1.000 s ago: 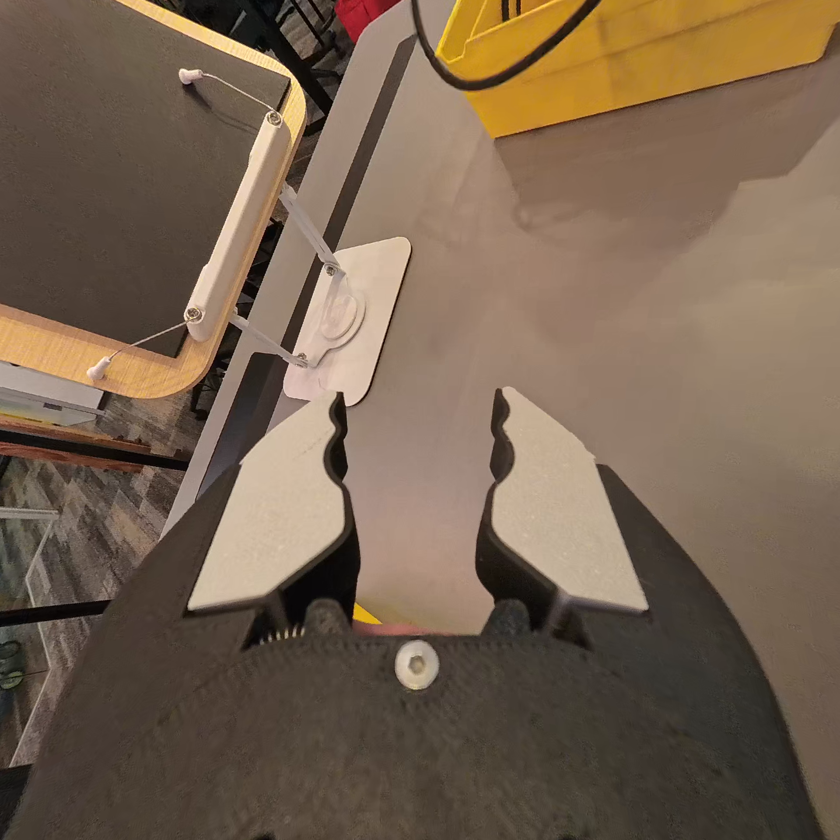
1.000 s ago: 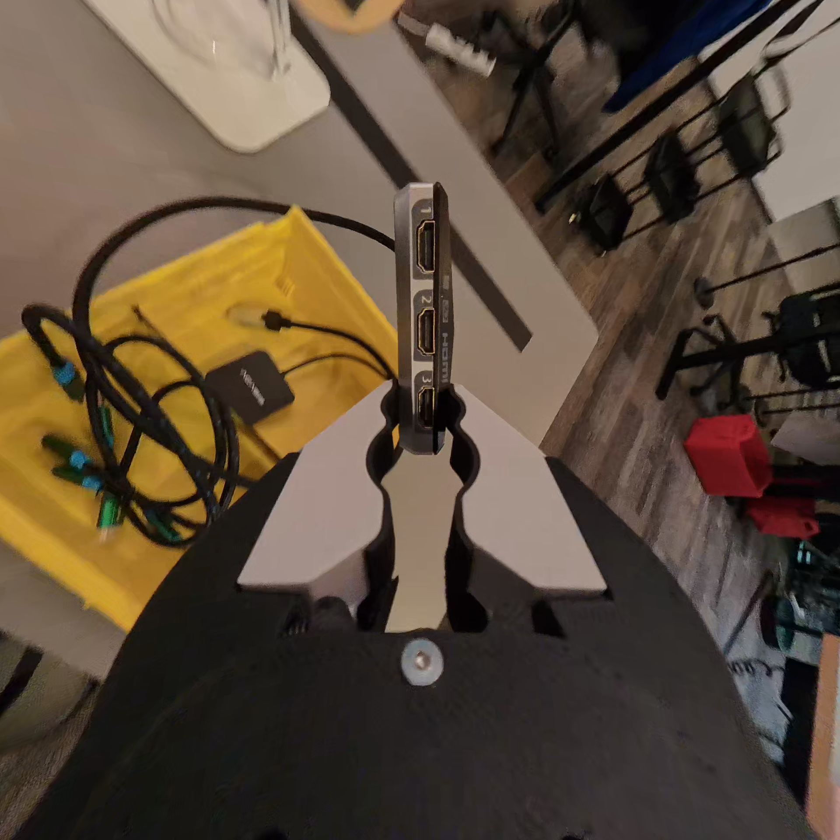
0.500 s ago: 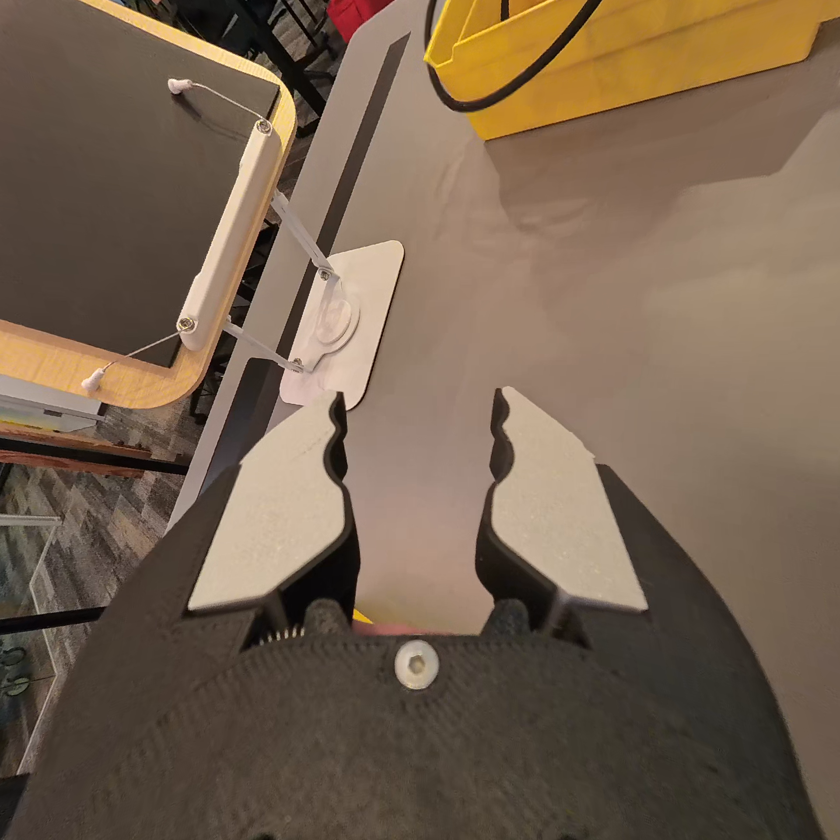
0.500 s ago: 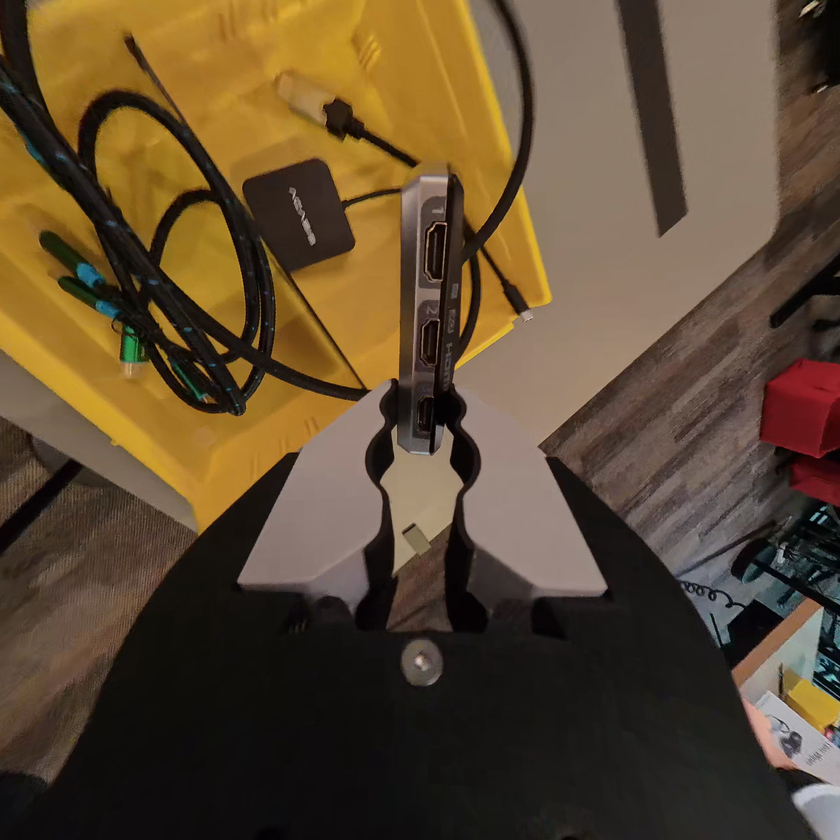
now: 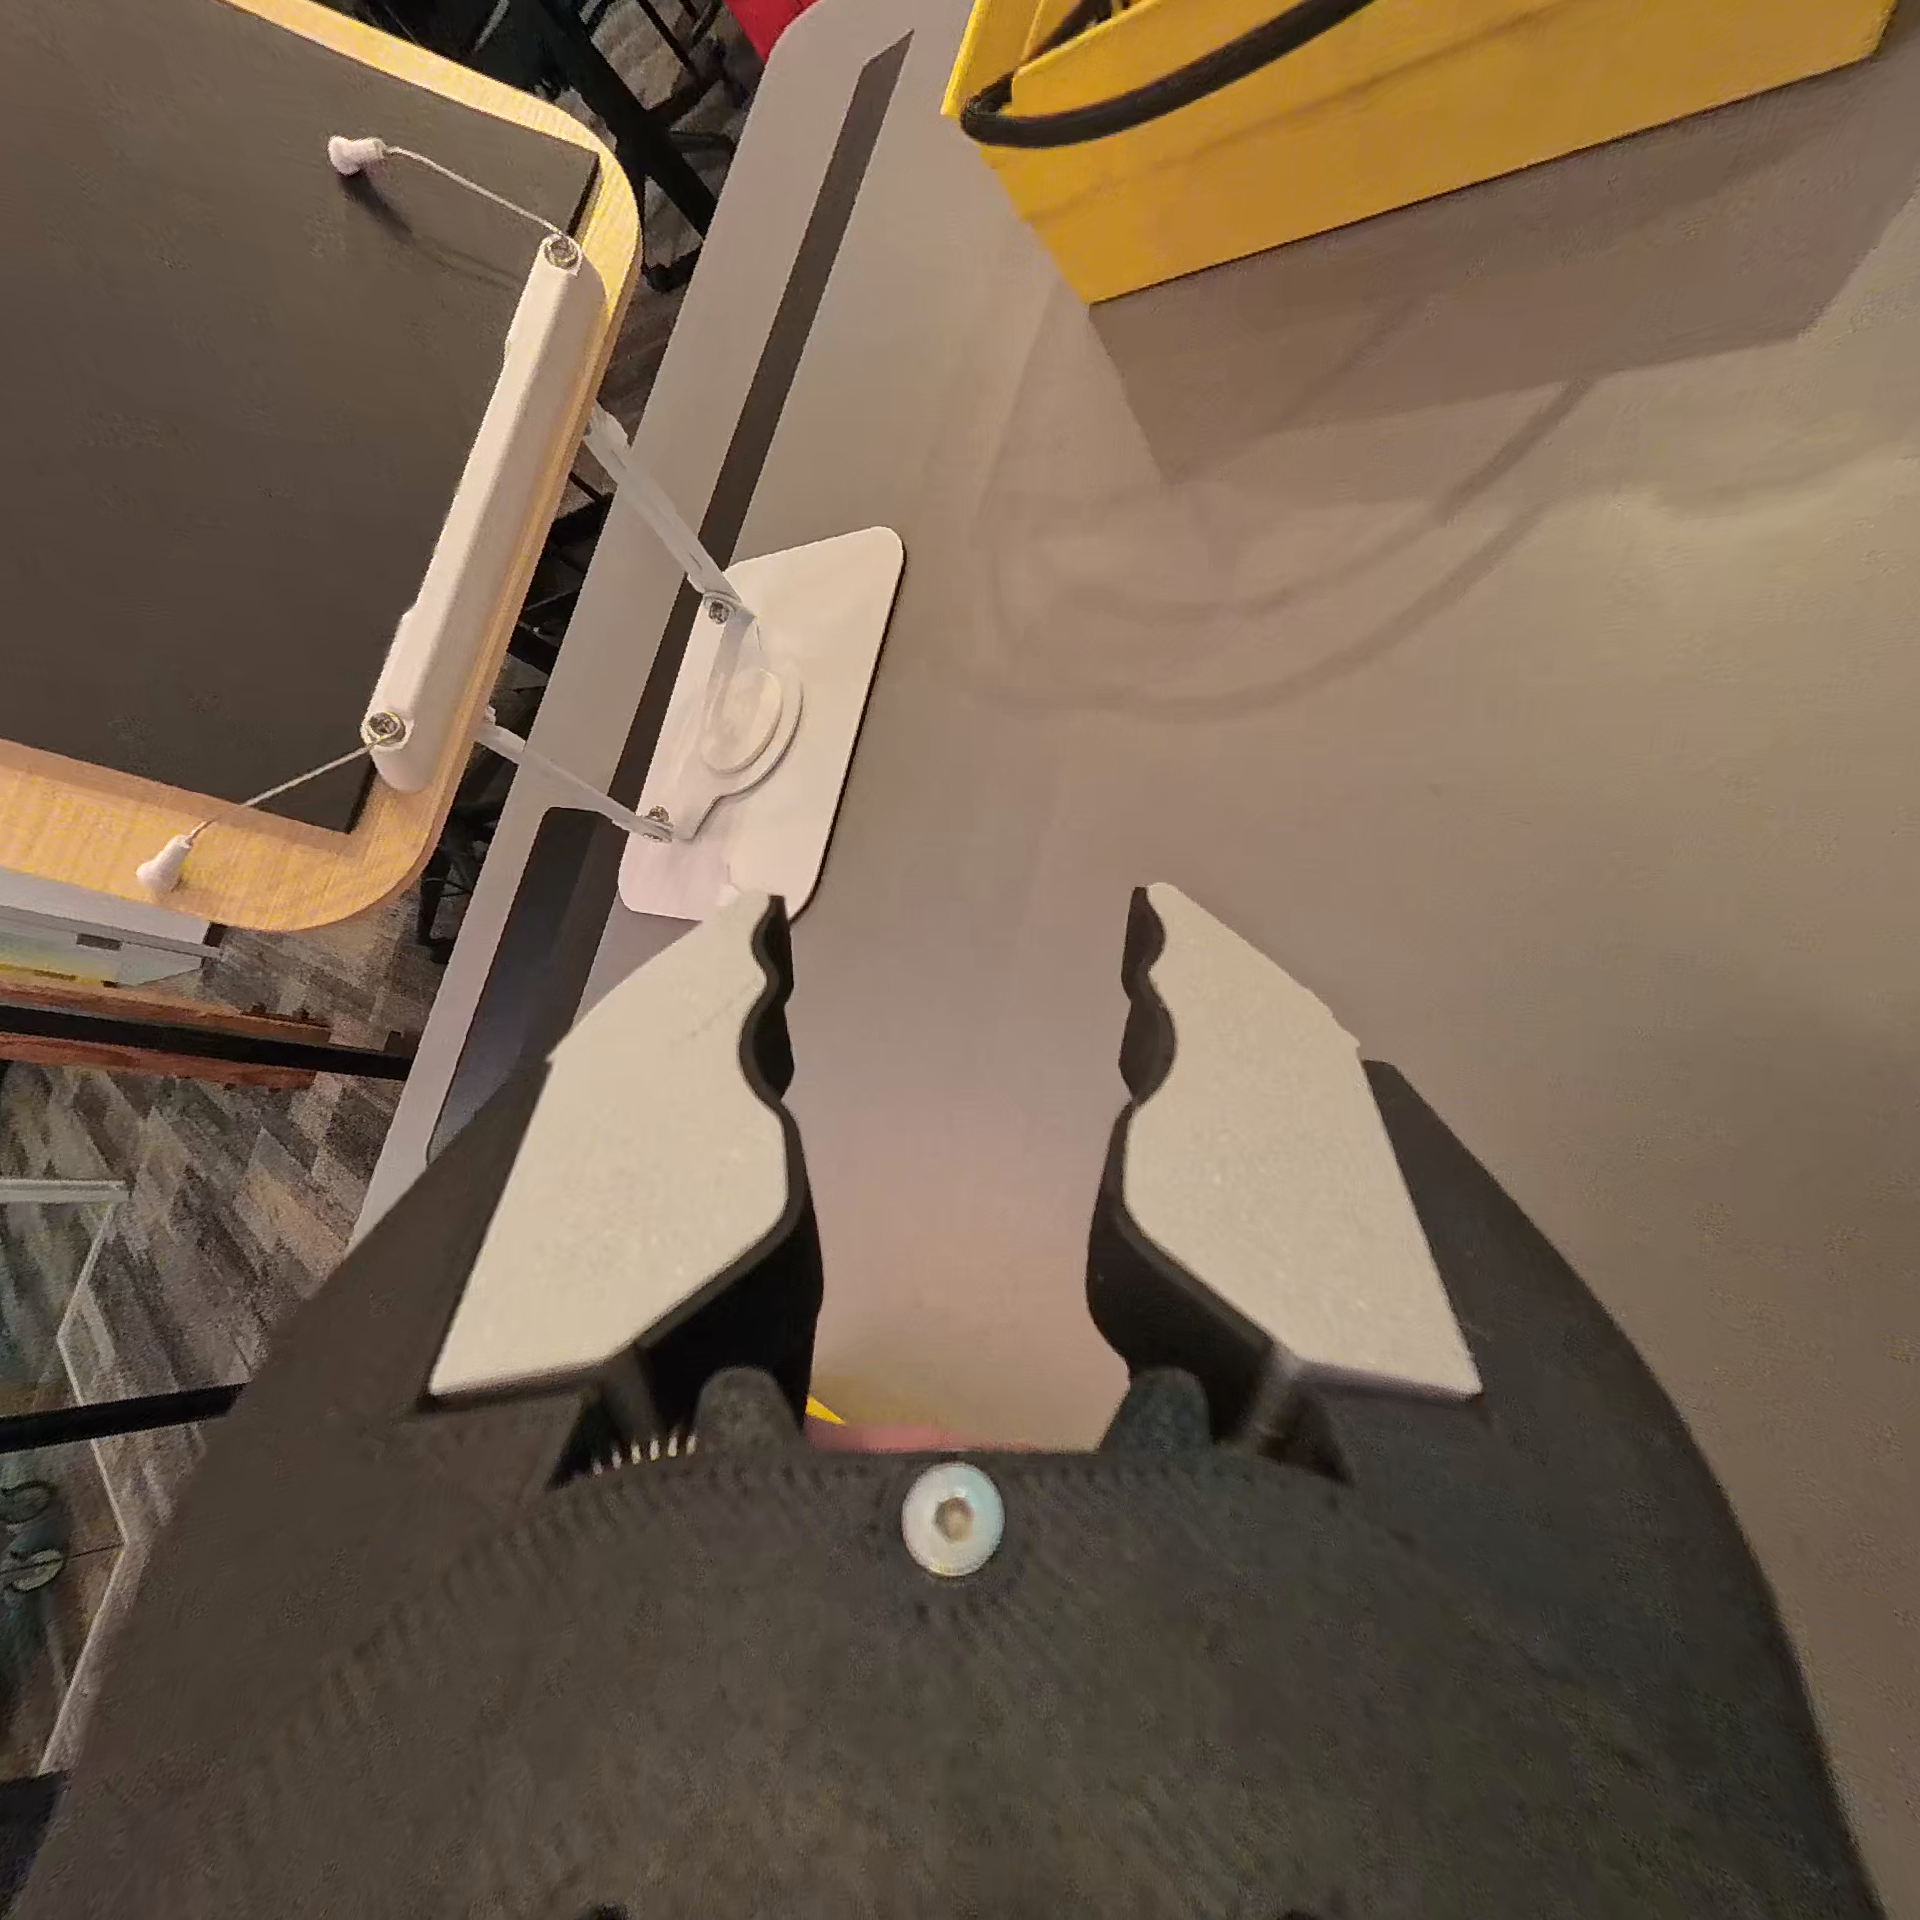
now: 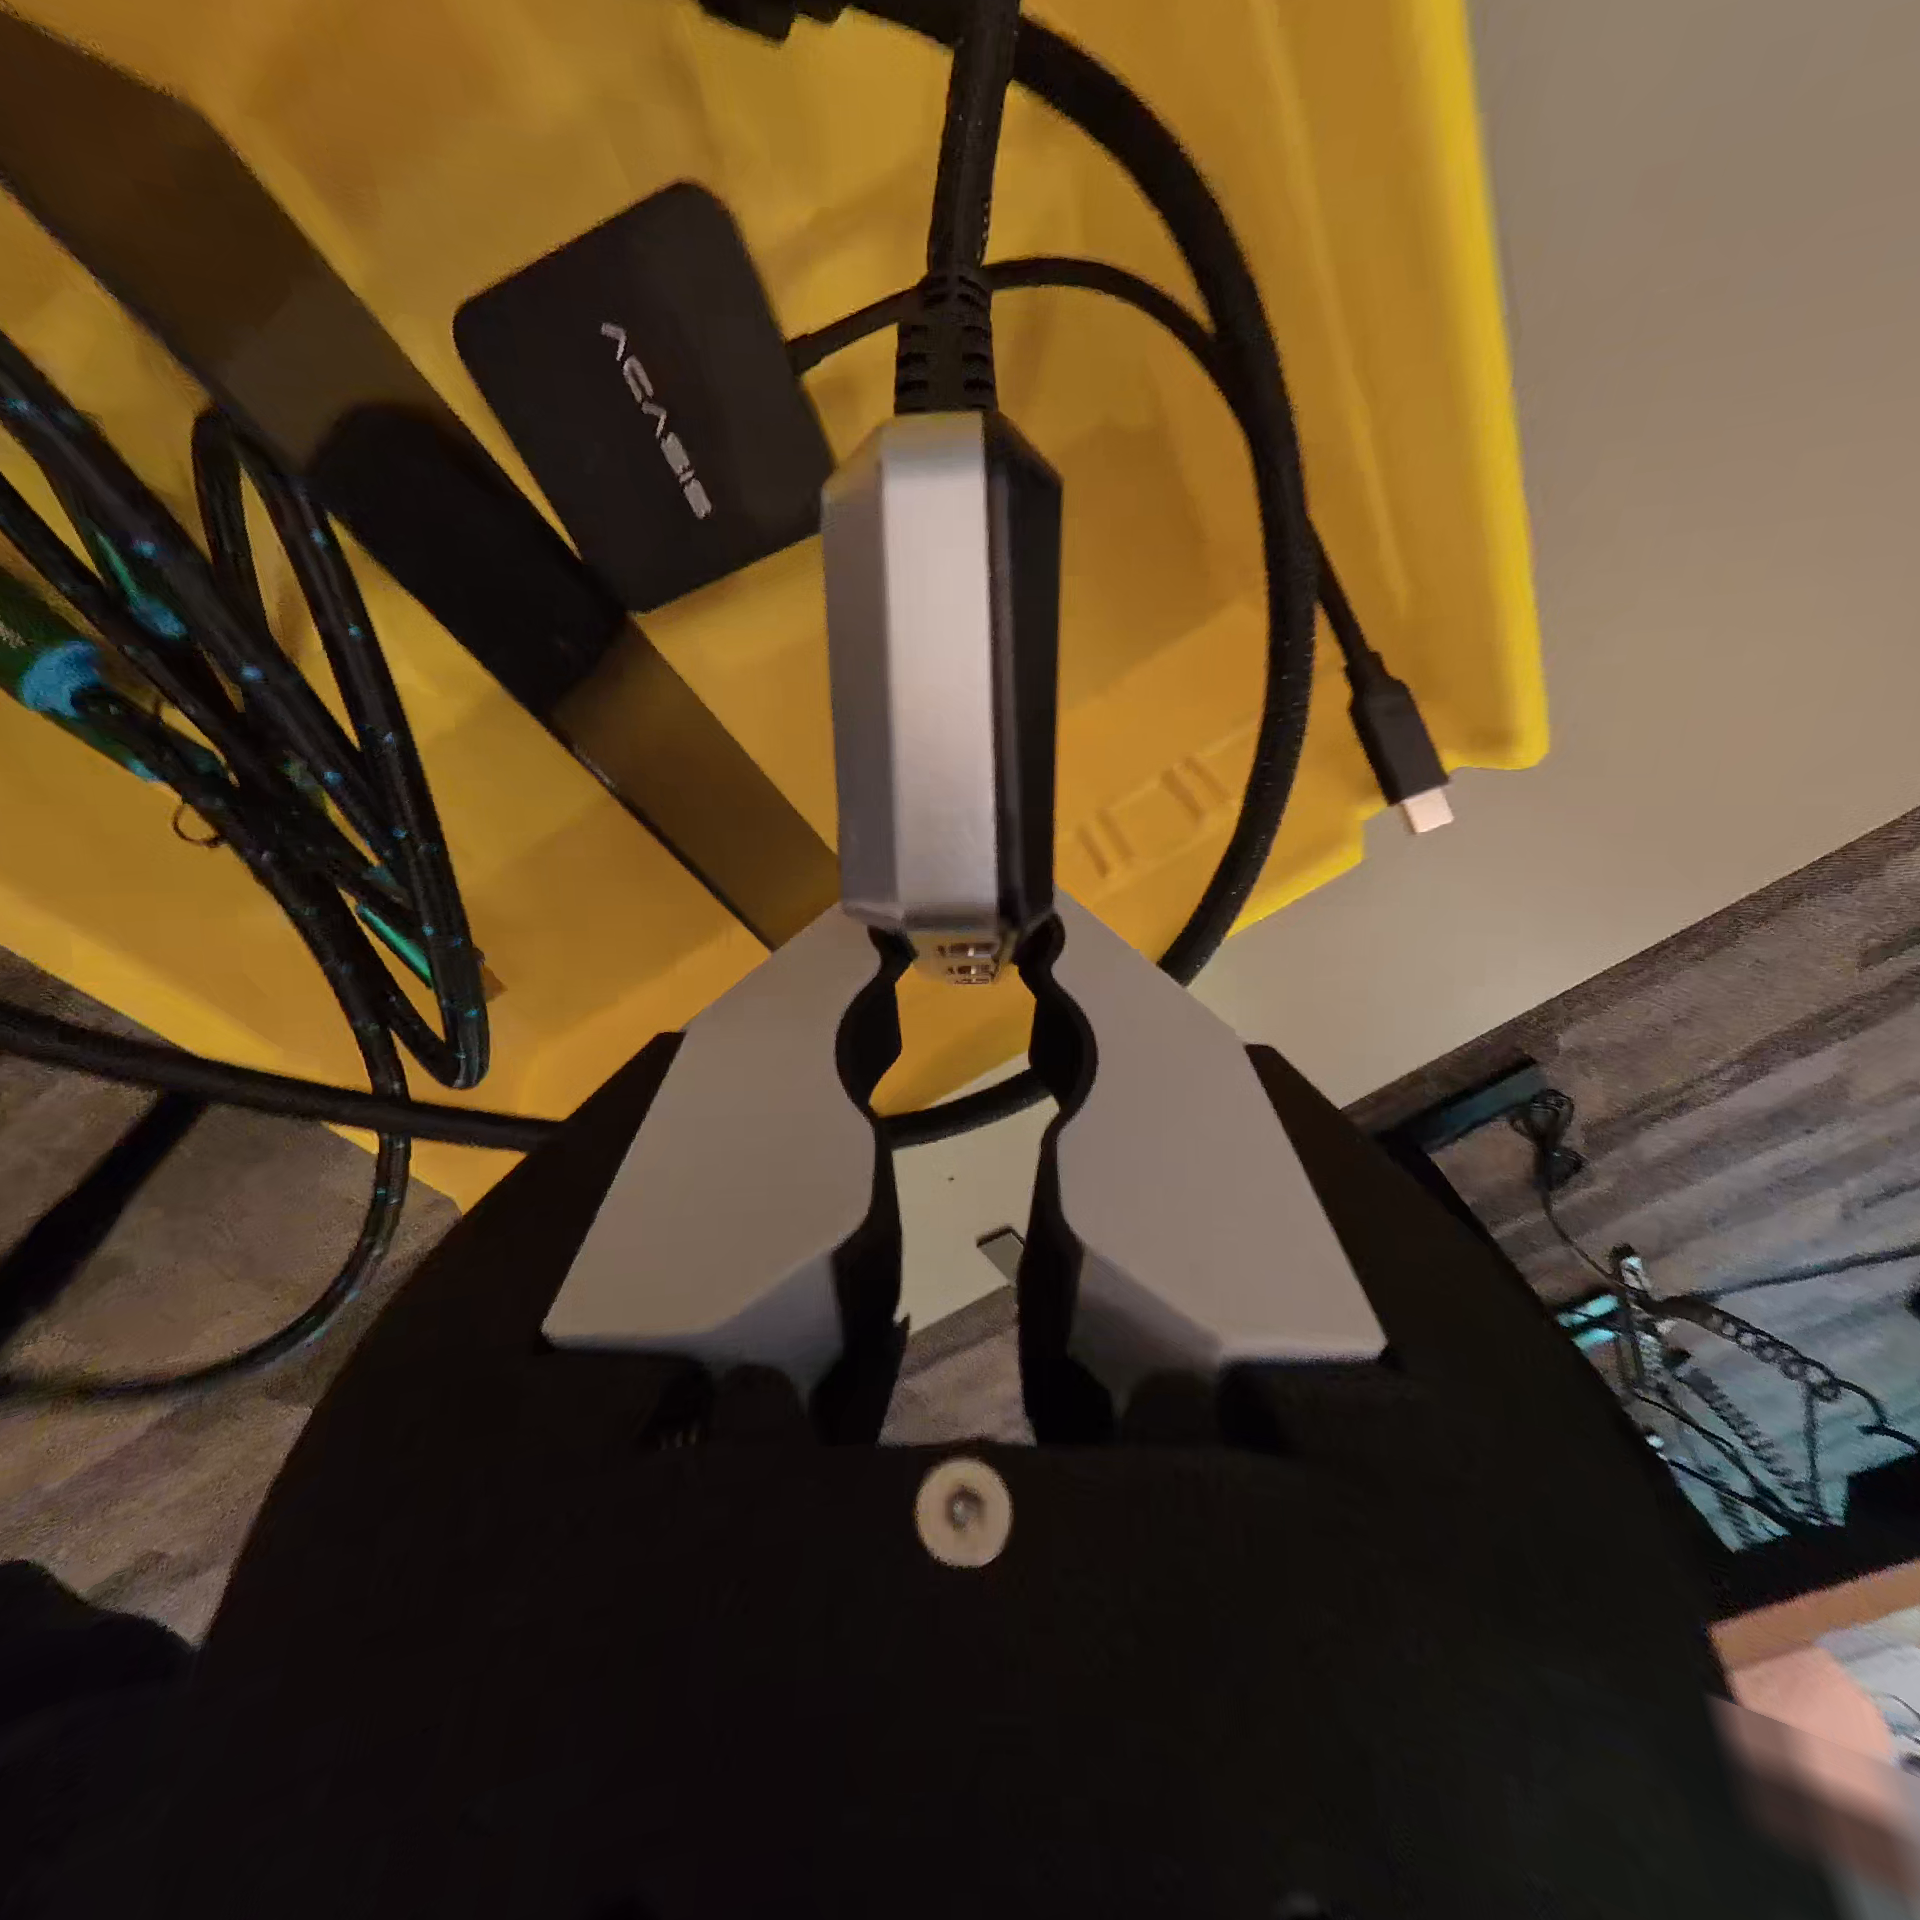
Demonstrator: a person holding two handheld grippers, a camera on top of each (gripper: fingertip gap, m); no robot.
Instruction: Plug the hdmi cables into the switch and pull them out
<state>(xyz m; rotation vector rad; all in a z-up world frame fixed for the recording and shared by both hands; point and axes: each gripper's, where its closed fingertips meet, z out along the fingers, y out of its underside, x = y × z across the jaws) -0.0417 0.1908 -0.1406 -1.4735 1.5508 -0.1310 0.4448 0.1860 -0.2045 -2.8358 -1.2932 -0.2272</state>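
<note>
Right gripper (image 6: 958, 951) pinches the grey switch (image 6: 920, 675) over the yellow bin (image 6: 1351, 312); only the left view shows the left gripper (image 5: 956, 925) spread over bare desk (image 5: 1455, 831).

Two grippers are counted, one in each wrist view: the left gripper (image 5: 956, 914) and the right gripper (image 6: 961, 940). One switch (image 6: 914, 665) is seen, with one thick cable (image 6: 961, 187) at its far end. One yellow bin (image 6: 1351, 312) is seen, holding one black box (image 6: 644, 405). One loose plug (image 6: 1403, 738) is counted. The braided cables (image 6: 312, 748) are too tangled to be counted.
</note>
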